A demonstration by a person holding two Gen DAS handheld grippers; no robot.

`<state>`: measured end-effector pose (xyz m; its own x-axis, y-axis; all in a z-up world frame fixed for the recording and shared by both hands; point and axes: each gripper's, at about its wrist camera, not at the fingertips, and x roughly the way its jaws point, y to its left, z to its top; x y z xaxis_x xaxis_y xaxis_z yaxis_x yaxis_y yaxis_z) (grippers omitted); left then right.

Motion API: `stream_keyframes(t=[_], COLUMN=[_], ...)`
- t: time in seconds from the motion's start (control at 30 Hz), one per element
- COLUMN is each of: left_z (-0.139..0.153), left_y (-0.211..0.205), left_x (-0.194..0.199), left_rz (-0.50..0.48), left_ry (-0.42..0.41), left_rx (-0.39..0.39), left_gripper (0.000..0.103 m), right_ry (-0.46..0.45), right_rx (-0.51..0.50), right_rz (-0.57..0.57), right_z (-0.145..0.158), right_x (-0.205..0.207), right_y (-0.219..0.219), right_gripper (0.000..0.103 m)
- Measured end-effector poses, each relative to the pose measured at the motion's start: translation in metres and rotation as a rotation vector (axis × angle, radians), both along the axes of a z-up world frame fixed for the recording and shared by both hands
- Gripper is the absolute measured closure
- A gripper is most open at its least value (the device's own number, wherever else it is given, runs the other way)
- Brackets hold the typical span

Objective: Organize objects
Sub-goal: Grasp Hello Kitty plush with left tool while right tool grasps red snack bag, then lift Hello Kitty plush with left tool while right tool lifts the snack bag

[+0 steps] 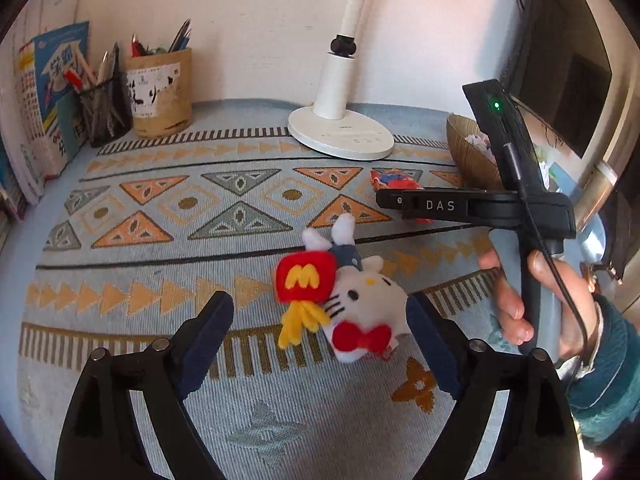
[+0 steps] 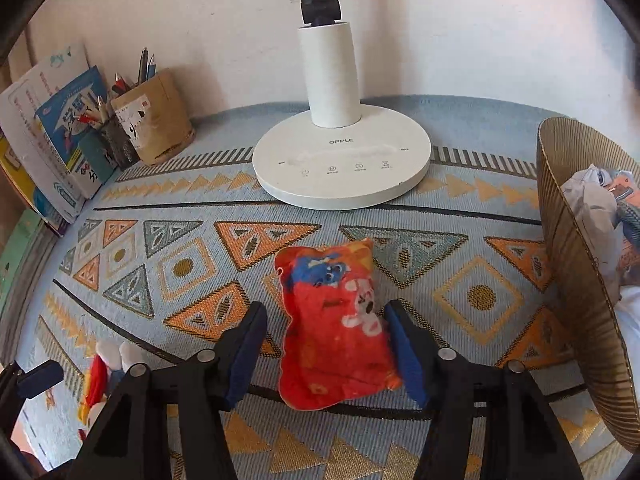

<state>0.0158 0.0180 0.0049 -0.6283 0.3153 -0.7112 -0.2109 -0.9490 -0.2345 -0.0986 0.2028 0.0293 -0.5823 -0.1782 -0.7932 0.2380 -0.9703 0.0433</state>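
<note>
My worktop (image 2: 460,128) wears a patterned woven cloth (image 1: 160,216) running back to the wall; the broad middle band lies bare between the clutter on the left and the ribbed bowl (image 2: 576,280) on the right, whose rim rises close beside my right tongs (image 2: 326,346). At the back centre stands the white OPPLE desk lamp (image 2: 344,168), its round base well clear of both toys. Books (image 1: 52,92) lean in the far-left corner, with a paper-wrapped pen pot (image 1: 160,92) and a dark mesh pen cup (image 1: 105,112) just beside them.

My right tongs stand open around the red printed plush pouch (image 2: 336,320), one pad on each side; I cannot tell whether the right pad touches it. Its long axis runs away from me toward the lamp. My left tongs (image 1: 320,332) are open too, straddling the Hello Kitty plush (image 1: 356,300), which lies on its back, head toward me, legs pointing away to the lamp.

Only the left view shows my right hand (image 1: 536,300) on the handle; only the right view shows crumpled items (image 2: 600,208) inside the bowl.
</note>
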Motion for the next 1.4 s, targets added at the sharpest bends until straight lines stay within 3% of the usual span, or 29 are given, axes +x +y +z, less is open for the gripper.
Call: stream_keyframes(t=[0.1,0.2,0.27,0.33,0.37,0.4,0.47,0.6,0.73,0.87,0.97,1.03,1.07,1.1,1.2,1.33,1.4], left_z=[-0.007,-0.012,-0.013,-0.015,-0.017,-0.020,-0.024,-0.022,-0.008,-0.008,-0.013,-0.011,-0.011,-0.012,-0.012,-0.003,0.017], left_y=[-0.010,0.003,0.019,0.036,0.043,0.047,0.052,0.058,0.061,0.072,0.073,0.072,0.071,0.071,0.075,0.078,0.086], left_x=[0.001,-0.006,-0.011,-0.018,-0.021,-0.024,-0.027,-0.015,0.004,0.011,0.009,0.012,0.013,0.013,0.014,0.013,0.011], left_rz=[0.048,0.047,0.056,0.084,0.093,0.102,0.112,0.083,-0.058,-0.109,-0.104,-0.101,-0.103,-0.103,-0.115,-0.122,-0.151], left_ry=[-0.049,-0.089,-0.083,-0.075,-0.077,-0.089,-0.082,-0.039,0.026,0.058,0.044,0.076,0.077,0.073,0.072,0.079,0.114], left_rx=[0.127,0.178,0.140,0.044,0.001,-0.034,-0.061,-0.116,0.030,0.030,0.030,0.040,0.042,0.036,0.013,0.015,0.032], left_gripper=[0.014,0.014,0.014,0.015,0.021,0.036,0.047,0.051,0.051,0.051,0.051,0.051,0.051,0.051,0.051,0.051,0.051], right_ry=[-0.009,-0.030,-0.010,0.009,0.006,-0.008,-0.034,-0.032,-0.016,-0.029,-0.009,-0.010,-0.015,-0.019,0.022,0.047,0.122], right_rx=[-0.036,-0.098,-0.082,-0.054,-0.043,-0.041,-0.070,-0.097,-0.107,-0.113,-0.120,-0.111,-0.101,-0.083,0.016,-0.089,-0.101], right_rz=[0.009,0.004,0.003,0.000,-0.001,-0.003,0.000,0.002,-0.006,0.017,0.009,0.011,0.015,0.019,0.044,0.094,0.049], right_z=[0.005,0.013,0.018,0.019,0.018,0.016,0.011,0.006,0.008,0.006,0.008,0.007,0.006,0.004,0.006,0.035,0.067], right_x=[0.011,0.034,0.056,0.075,0.082,0.088,0.098,0.119,0.139,0.148,0.150,0.147,0.145,0.144,0.149,0.162,0.163], right_y=[0.006,0.021,0.029,0.038,0.043,0.049,0.059,0.075,0.079,0.080,0.082,0.080,0.078,0.074,0.062,0.074,0.092], right_gripper=[0.071,0.071,0.071,0.071,0.071,0.071,0.071,0.070,0.070,0.058,0.038,0.038,0.040,0.053,0.071,0.075,0.075])
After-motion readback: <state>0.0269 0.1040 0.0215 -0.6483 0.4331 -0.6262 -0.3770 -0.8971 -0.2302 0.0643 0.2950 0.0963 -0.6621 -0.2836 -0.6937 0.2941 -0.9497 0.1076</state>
